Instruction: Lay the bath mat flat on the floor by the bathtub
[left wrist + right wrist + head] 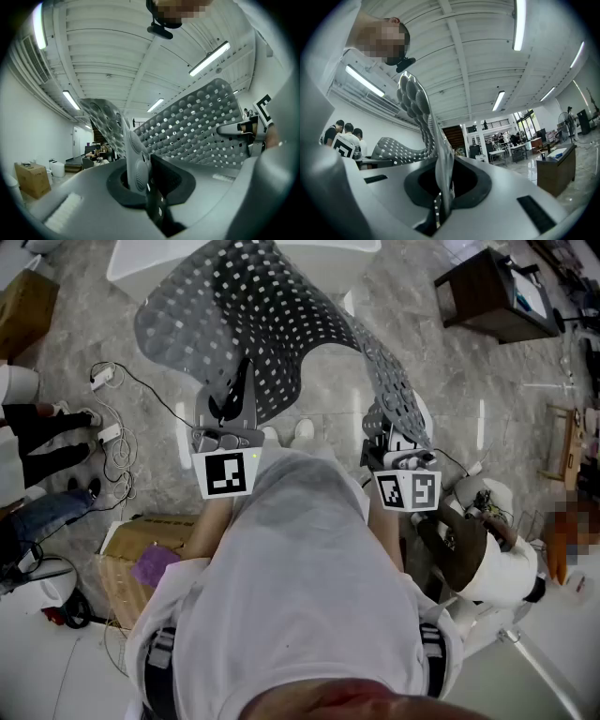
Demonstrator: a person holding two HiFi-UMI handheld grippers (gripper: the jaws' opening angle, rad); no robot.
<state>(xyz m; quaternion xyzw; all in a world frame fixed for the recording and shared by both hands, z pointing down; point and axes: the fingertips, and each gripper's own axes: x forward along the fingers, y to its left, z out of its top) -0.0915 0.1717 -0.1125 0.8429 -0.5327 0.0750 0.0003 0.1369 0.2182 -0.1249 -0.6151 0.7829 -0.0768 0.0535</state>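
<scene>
Grey perforated rubber bath mat hangs in the air, arched forward over the grey marble floor toward the white bathtub — not yet down. The left gripper pinches one near corner and the right gripper the other, both jaw pairs pressed tight onto the mat's edge. The right side looks twisted into a narrow strip. Best, I judge, to draw the grippers apart until that twist opens, then lower the far edge first, parallel to the tub — releasing only once the whole sheet lies flat
</scene>
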